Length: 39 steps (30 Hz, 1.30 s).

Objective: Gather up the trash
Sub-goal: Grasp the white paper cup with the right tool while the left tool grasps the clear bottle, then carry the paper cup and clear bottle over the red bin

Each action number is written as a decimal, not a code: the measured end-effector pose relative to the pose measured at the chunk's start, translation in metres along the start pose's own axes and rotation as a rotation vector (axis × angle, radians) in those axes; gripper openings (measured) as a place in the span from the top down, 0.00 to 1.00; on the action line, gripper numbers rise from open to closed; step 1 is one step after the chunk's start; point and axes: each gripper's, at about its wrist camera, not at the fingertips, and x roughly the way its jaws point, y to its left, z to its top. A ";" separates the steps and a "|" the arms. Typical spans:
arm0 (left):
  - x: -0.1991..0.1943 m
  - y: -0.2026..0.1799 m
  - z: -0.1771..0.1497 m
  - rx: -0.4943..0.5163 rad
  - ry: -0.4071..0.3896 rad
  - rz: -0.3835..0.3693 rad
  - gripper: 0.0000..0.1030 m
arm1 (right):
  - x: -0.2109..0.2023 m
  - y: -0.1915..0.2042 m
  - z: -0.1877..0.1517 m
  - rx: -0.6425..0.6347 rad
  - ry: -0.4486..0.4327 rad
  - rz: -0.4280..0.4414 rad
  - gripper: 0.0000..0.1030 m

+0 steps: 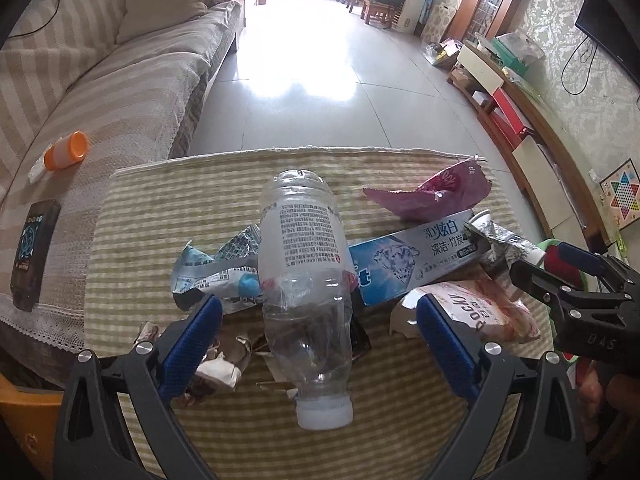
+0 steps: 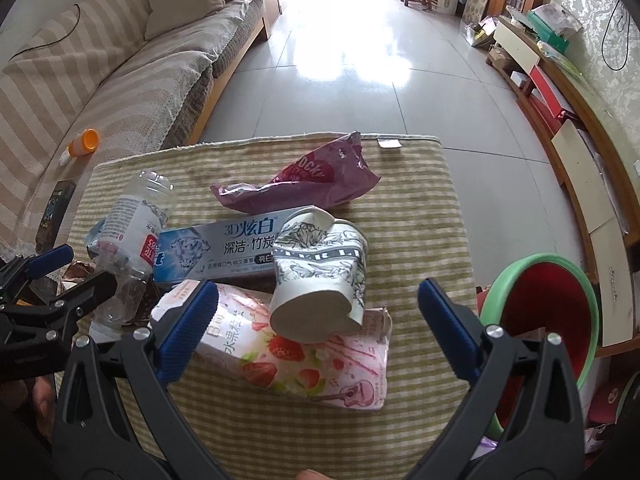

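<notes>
A low bench (image 2: 420, 208) covered with a green-and-cream striped cloth is seen from both wrist views, with the trash scattered over its top. The left hand-held gripper (image 1: 320, 340) is held with its blue-padded fingers (image 1: 192, 344) wide apart, one on either side of a clear plastic bottle (image 1: 300, 264); the pads are not touching it. The bottle lies on its side with its white cap (image 1: 325, 412) toward the camera and its base pointing away. Under and beside the bottle, a crumpled blue-and-silver wrapper (image 1: 212, 272) and a toothpaste box (image 1: 416, 256) are found, the box running across the middle of the bench. A purple snack bag (image 2: 304, 184) lies at the far side, behind the box. The right hand-held gripper (image 2: 318, 332) is likewise spread open, and between its fingers a crushed paper cup (image 2: 320, 272) printed with black flowers is seen lying on a pink strawberry-printed wrapper (image 2: 304, 356); neither is gripped. The cup rests partly against the toothpaste box. Just off the right edge of the bench, a red bin (image 2: 552, 320) with a green rim stands on the floor. On the striped sofa (image 1: 120, 92) to the left, a small orange-capped container (image 1: 66, 156) and a dark flat packet (image 1: 34, 252) are lying.
</notes>
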 end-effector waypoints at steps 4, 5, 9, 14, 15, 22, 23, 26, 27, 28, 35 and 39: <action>0.017 0.004 0.005 -0.009 0.034 0.005 0.31 | 0.013 0.000 0.005 -0.002 0.012 -0.002 0.05; 0.021 0.005 0.005 -0.011 0.045 0.005 0.34 | 0.017 0.000 0.005 0.001 0.019 0.000 0.05; 0.035 0.008 0.003 -0.021 0.077 0.007 0.46 | 0.029 -0.001 0.005 0.008 0.044 0.022 0.12; 0.037 0.008 0.001 -0.025 0.073 0.008 0.46 | 0.040 -0.005 0.001 0.030 0.073 0.058 0.34; 0.037 0.008 0.001 -0.024 0.071 0.006 0.46 | 0.040 -0.005 0.000 0.027 0.071 0.052 0.36; 0.026 0.009 -0.003 -0.025 0.051 0.004 0.47 | 0.027 -0.010 0.001 0.038 0.027 0.061 0.48; 0.023 0.009 -0.003 -0.023 0.044 0.006 0.47 | 0.024 -0.010 0.002 0.037 0.023 0.062 0.48; 0.012 0.007 -0.005 -0.021 0.024 0.002 0.48 | 0.017 -0.008 0.002 0.021 0.010 0.052 0.49; 0.008 0.007 -0.005 -0.019 0.017 0.000 0.48 | 0.015 -0.007 0.002 0.017 0.005 0.049 0.49; 0.005 0.006 -0.005 -0.018 0.012 0.002 0.48 | 0.012 -0.006 0.002 0.013 0.000 0.045 0.49; -0.021 0.003 -0.006 -0.018 -0.035 -0.010 0.48 | -0.012 0.001 -0.001 -0.015 -0.036 0.030 0.49; -0.038 0.001 -0.009 -0.017 -0.058 -0.020 0.48 | -0.029 0.006 -0.006 -0.024 -0.056 0.031 0.49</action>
